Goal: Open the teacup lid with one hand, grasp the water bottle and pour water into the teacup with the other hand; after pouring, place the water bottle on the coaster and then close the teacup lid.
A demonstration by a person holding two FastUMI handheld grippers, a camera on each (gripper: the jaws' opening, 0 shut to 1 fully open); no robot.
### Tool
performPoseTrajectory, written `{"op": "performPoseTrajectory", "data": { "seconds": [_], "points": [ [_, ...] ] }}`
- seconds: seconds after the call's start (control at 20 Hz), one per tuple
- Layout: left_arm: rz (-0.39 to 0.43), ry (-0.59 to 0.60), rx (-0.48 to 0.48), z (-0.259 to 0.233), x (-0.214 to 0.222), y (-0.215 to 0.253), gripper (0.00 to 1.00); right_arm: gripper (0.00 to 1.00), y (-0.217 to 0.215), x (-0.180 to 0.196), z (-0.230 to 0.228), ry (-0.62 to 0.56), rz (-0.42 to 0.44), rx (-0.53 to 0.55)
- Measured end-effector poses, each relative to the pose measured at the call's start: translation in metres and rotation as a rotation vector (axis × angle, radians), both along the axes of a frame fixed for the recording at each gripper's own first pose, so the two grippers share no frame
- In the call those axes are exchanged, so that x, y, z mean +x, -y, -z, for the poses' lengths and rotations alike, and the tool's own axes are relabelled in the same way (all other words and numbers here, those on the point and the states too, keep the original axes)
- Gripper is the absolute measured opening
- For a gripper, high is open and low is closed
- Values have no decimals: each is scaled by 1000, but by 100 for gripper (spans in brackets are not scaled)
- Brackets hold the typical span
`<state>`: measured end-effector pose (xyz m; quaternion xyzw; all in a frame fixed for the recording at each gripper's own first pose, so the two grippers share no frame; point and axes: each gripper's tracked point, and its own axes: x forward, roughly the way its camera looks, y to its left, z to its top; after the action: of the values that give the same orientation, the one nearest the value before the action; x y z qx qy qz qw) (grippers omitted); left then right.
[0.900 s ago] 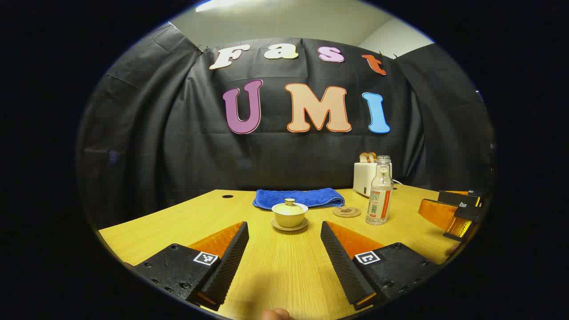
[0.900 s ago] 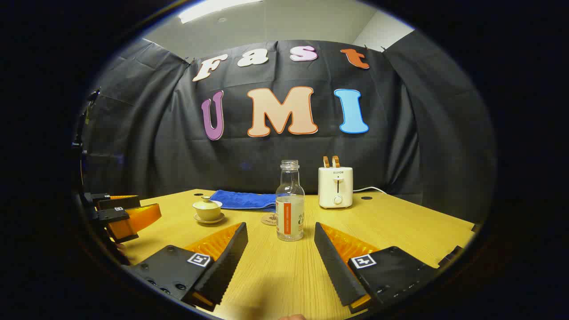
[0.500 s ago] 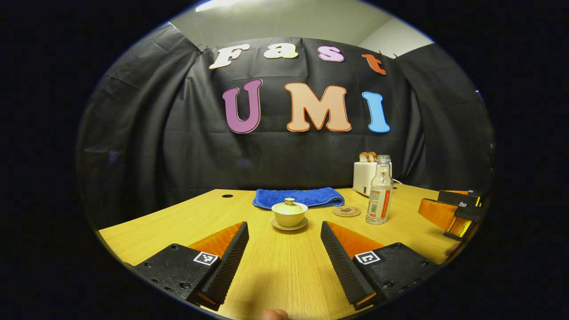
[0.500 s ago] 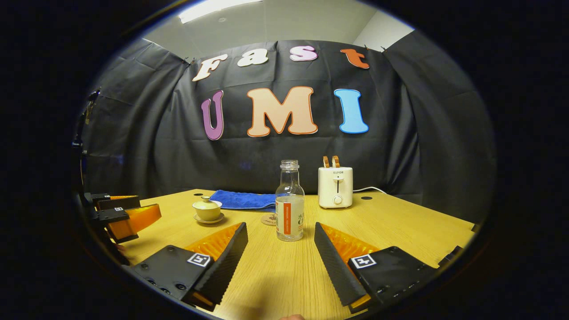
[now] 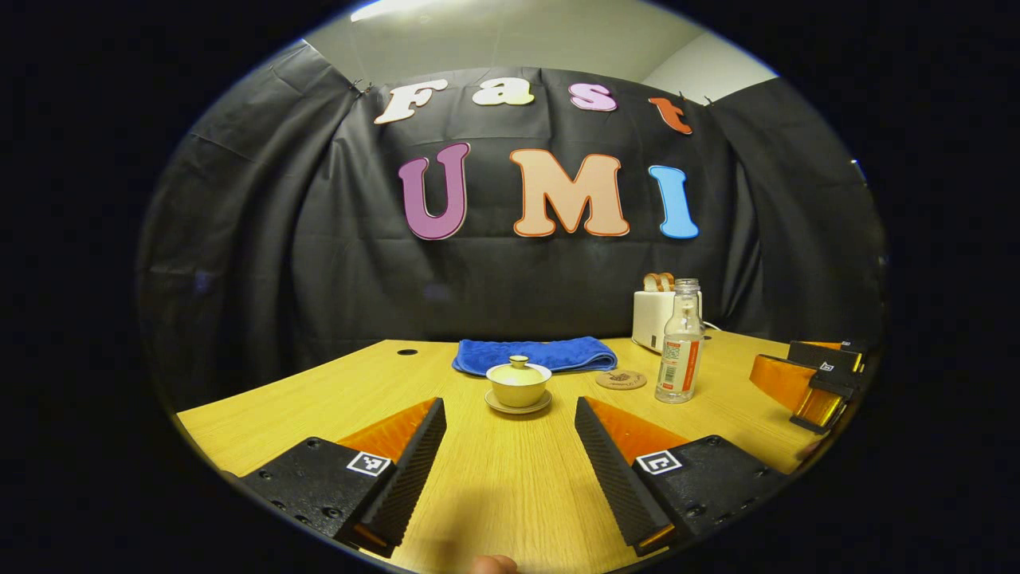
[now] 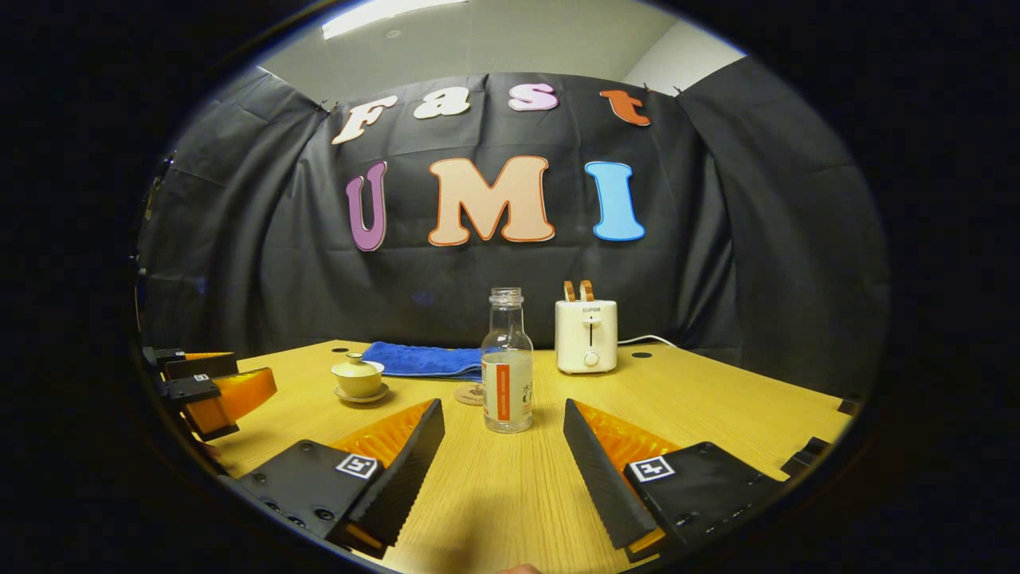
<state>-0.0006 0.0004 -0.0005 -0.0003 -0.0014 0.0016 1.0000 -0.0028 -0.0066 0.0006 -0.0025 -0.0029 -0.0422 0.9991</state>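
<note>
A pale lidded teacup (image 5: 519, 383) on a saucer stands on the wooden table, straight ahead of my open left gripper (image 5: 510, 450) and well beyond its fingertips. The clear uncapped water bottle (image 5: 680, 344) with an orange label stands to its right, next to a round brown coaster (image 5: 621, 379). In the right gripper view the bottle (image 6: 506, 365) stands upright just past my open right gripper (image 6: 504, 453), slightly left of centre, with the coaster (image 6: 468, 394) partly hidden behind it and the teacup (image 6: 358, 378) further left. Both grippers hold nothing.
A folded blue towel (image 5: 534, 354) lies behind the teacup. A white toaster (image 6: 586, 336) with two slices stands at the back, its cord trailing right. The other gripper shows at the right edge (image 5: 813, 379) and at the left edge (image 6: 209, 387). Black cloth walls surround the table (image 5: 319, 399).
The right gripper has turned slightly right, so the bottle, teacup and toaster shifted a little left in its view. The left gripper has barely moved.
</note>
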Motion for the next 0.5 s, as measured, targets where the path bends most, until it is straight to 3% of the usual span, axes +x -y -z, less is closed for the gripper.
{"op": "performPoseTrajectory", "data": {
  "seconds": [0.2, 0.25, 0.3, 0.5],
  "points": [
    [-1, -1, 0, 0, -1, 0, 95, 92, -1, 0, 0, 0, 2, 1],
    [-1, 0, 0, 1, 0, 0, 95, 97, -1, 0, -1, 1, 2, 1],
    [-1, 0, 0, 0, 0, -1, 95, 93, -1, 0, 0, 0, 2, 1],
    [2, 0, 1, -1, 3, 0, 95, 93, -1, -1, 0, 1, 0, 1]
  ]
}}
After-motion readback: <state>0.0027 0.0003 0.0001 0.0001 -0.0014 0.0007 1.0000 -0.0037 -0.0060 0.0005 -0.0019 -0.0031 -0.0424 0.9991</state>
